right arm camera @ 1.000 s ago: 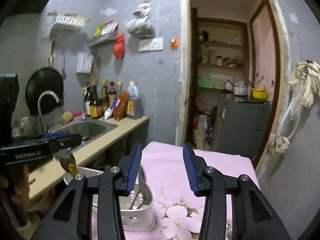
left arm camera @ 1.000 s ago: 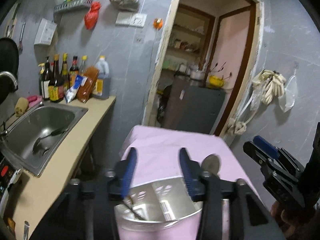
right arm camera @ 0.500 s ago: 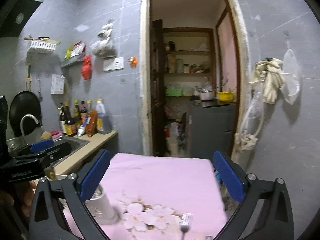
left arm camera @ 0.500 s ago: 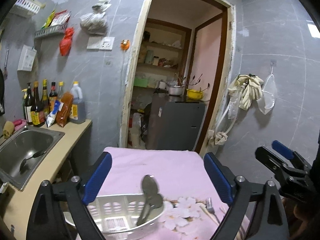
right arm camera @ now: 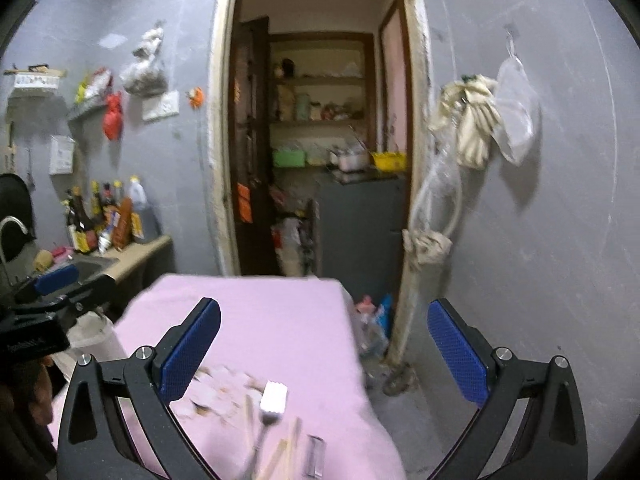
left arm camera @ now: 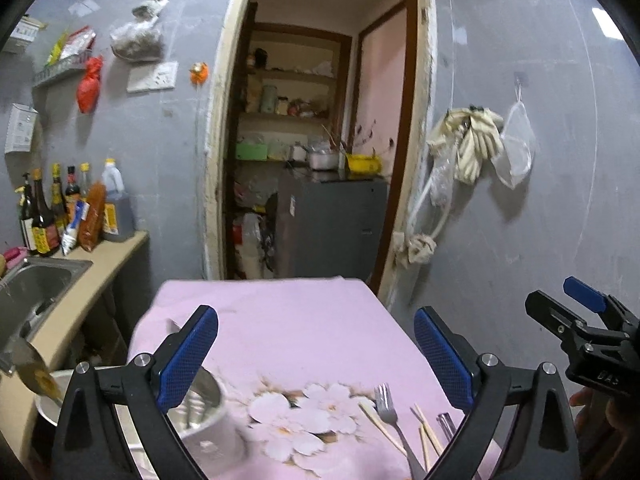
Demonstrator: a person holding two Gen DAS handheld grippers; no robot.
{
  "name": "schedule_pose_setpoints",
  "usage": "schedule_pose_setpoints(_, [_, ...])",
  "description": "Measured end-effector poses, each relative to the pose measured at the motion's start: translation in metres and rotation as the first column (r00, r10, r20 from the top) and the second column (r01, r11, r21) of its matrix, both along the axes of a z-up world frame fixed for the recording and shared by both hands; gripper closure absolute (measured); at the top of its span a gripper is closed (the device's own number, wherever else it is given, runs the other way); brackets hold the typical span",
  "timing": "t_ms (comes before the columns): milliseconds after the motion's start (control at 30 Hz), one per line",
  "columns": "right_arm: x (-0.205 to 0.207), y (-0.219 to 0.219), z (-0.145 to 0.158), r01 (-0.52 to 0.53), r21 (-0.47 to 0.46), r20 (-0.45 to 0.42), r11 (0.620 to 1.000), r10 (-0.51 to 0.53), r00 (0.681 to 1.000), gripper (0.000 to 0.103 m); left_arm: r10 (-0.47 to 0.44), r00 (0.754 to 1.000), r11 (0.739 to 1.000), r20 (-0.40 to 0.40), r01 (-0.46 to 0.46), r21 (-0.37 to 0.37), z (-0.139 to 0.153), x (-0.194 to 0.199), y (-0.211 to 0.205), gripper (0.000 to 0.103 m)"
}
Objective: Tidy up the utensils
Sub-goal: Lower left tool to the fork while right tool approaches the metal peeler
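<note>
Pink floral tablecloth [left arm camera: 280, 332], both claws gaping wide and empty, left claw [left arm camera: 316, 360], right claw [right arm camera: 324, 354], fork [left arm camera: 388, 412] ahead

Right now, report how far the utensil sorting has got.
Done: some utensils already stand in the metal holder. In hand: nothing; left gripper and right gripper are both open. Left: fork and chopsticks lie on the pink tablecloth.

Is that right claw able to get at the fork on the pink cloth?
Probably yes. The right claw hangs wide open and empty above the fork, which lies flat on the cloth with chopsticks close beside it. Nothing covers it.
</note>
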State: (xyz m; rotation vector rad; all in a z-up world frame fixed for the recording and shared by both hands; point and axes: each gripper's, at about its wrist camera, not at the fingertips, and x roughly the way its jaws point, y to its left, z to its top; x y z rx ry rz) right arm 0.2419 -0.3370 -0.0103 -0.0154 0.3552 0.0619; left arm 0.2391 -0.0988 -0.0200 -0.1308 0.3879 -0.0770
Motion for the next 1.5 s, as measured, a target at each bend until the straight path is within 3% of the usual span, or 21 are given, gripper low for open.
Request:
schedule_pose_setpoints(267, [0.021, -0.042, -0.061, 0.033, 0.014, -0.157, 0.999, -0.03, 0.987, 0.001, -0.044, 0.99, 0.999, -0.133, 0.044, -0.003, -0.048, 0.024, -0.038, 0.004])
schedule_pose_setpoints(533, [0.039, -0.049, -0.133, -0.029, 0.058, -0.305, 0.998, 0.046, 0.951, 0.002, -0.039, 0.968, 0.999, -0.249, 0.033, -0.03, -0.106, 0.044, -0.053, 0.004])
schedule_pose_setpoints(667, [0.047, -0.042, -0.156, -0.077, 0.089, -0.367, 0.993, 0.105, 0.924, 0.024, -0.067, 0.941, 0.996, -0.333, 0.043, -0.079, -0.129, 0.058, -0.051, 0.006])
schedule_pose_setpoints(833, [0.051, -0.033, -0.174, -0.122, 0.106, -0.414, 0.987, 0.156, 0.897, 0.04, -0.117, 0.905, 0.988, -0.41, 0.062, -0.144, -0.147, 0.072, -0.048, 0.031])
schedule_pose_setpoints(900, [0.052, -0.03, -0.18, -0.138, 0.112, -0.432, 0.984, 0.173, 0.885, 0.051, -0.137, 0.892, 0.984, -0.431, 0.073, -0.161, -0.153, 0.076, -0.049, 0.035])
schedule_pose_setpoints(967, [0.052, -0.03, -0.182, -0.148, 0.114, -0.438, 0.982, 0.183, 0.88, 0.055, -0.152, 0.883, 0.982, -0.445, 0.083, -0.17, -0.156, 0.079, -0.052, 0.041])
schedule_pose_setpoints(1167, [0.051, -0.023, -0.187, -0.172, 0.129, -0.462, 0.977, 0.213, 0.861, 0.058, -0.208, 0.844, 0.971, -0.494, 0.119, -0.206, -0.169, 0.084, -0.061, 0.059])
schedule_pose_setpoints(1333, [0.05, -0.016, -0.191, -0.181, 0.127, -0.486, 0.975, 0.22, 0.846, 0.065, -0.231, 0.832, 0.963, -0.504, 0.123, -0.239, -0.17, 0.085, -0.06, 0.072])
schedule_pose_setpoints(1500, [0.047, -0.013, -0.189, -0.173, 0.112, -0.506, 0.979, 0.206, 0.838, 0.065, -0.288, 0.805, 0.942, -0.519, 0.141, -0.303, -0.172, 0.088, -0.06, 0.077])
